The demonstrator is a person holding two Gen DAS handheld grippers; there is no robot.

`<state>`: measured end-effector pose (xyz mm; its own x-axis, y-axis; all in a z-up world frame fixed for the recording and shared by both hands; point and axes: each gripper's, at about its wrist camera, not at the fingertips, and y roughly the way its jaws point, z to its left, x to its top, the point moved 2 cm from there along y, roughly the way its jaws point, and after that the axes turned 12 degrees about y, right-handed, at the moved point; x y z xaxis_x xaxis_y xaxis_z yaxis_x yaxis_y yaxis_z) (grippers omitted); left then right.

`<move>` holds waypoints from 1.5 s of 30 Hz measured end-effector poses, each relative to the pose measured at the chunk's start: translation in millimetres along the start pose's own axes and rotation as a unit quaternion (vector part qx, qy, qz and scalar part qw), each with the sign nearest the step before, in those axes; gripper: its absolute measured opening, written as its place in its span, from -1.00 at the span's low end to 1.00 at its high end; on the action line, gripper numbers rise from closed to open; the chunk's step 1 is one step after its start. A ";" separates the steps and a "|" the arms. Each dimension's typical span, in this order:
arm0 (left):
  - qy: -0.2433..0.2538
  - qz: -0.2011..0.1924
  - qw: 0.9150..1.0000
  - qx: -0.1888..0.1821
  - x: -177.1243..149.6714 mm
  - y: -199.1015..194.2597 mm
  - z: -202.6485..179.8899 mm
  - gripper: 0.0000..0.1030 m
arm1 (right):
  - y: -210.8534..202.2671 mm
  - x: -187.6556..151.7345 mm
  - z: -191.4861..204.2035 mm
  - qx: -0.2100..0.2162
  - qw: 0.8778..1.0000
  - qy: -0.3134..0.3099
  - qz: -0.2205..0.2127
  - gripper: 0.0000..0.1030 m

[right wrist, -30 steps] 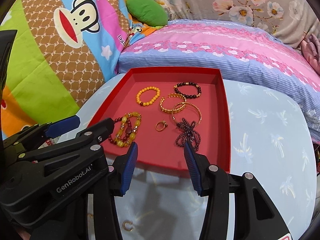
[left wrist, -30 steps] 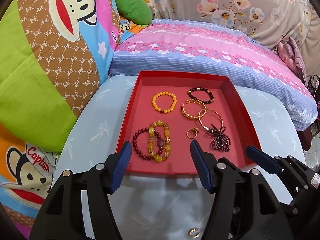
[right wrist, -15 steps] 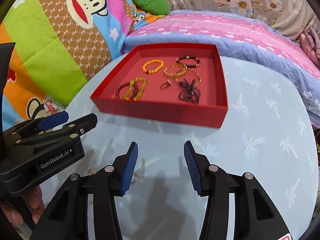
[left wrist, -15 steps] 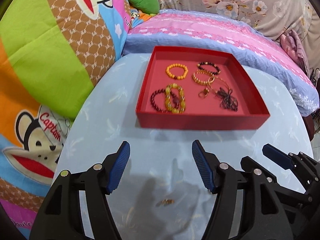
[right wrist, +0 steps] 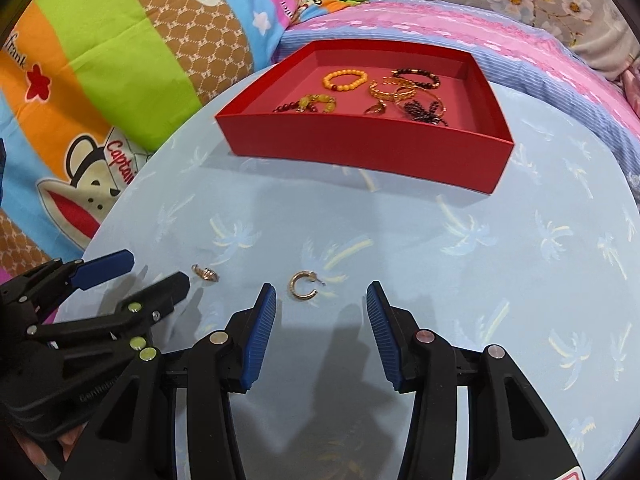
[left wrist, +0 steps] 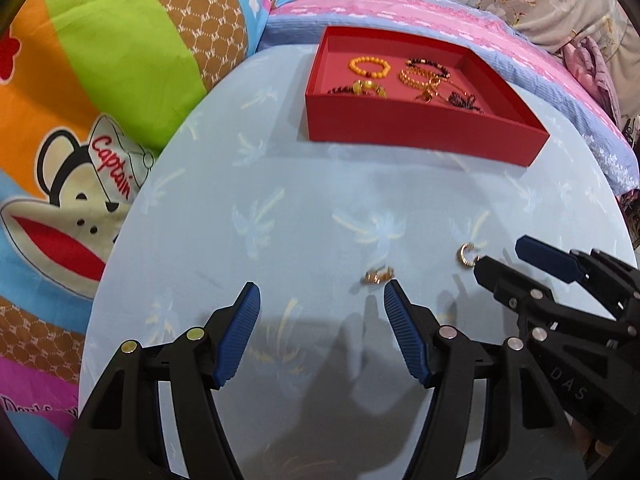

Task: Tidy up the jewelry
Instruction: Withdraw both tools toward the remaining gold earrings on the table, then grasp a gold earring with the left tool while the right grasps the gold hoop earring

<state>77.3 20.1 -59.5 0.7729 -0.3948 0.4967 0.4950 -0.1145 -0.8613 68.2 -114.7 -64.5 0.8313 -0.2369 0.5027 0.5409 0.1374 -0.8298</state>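
A red tray [left wrist: 400,124] [right wrist: 360,148] at the far side of the table holds a yellow bead bracelet [right wrist: 345,81], a dark bead bracelet [right wrist: 416,77], gold bangles [right wrist: 390,91] and other pieces. Two loose gold pieces lie on the cloth. A small ring [left wrist: 378,276] [right wrist: 205,273] lies just beyond my left gripper's right fingertip. An open hoop earring [right wrist: 303,286] [left wrist: 466,254] lies just ahead of my right gripper's left fingertip. My left gripper [left wrist: 320,308] [right wrist: 140,276] and right gripper [right wrist: 322,300] [left wrist: 512,260] are both open, side by side, low over the table, holding nothing.
The round table [left wrist: 280,208] wears a light blue cloth with palm prints. A bright cartoon-monkey quilt [left wrist: 100,80] lies along its left edge. Pink and blue striped bedding [right wrist: 520,40] runs behind the tray.
Both grippers have drawn back from the tray and come down toward the cloth. The tray now sits farther off. The ring and the hoop earring now lie just ahead of the fingertips.
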 end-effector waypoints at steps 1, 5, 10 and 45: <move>0.000 0.003 1.000 0.000 -2.2 1.3 0.2 0.18 | 1.8 -1.2 2.4 -0.001 1.000 -0.004 0.001 -0.14; -0.010 0.012 1.000 -0.008 -7.3 6.8 3.7 0.16 | 8.7 -1.7 6.3 -0.001 1.000 -0.011 0.007 -0.19; -0.004 0.011 1.000 -0.012 -4.3 9.2 0.9 0.16 | 17.1 -0.2 8.6 -0.006 1.000 -0.018 0.010 -0.38; 0.026 0.004 0.998 -0.062 20.9 17.4 -21.7 -0.67 | 3.6 14.6 -11.2 -0.013 1.000 0.008 -0.007 -0.61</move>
<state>93.5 -10.0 -66.4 0.7536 -0.4425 0.4860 0.4336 -0.2209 -0.8736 80.8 -128.4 -62.8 0.8208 -0.2551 0.5112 0.5497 0.1089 -0.8283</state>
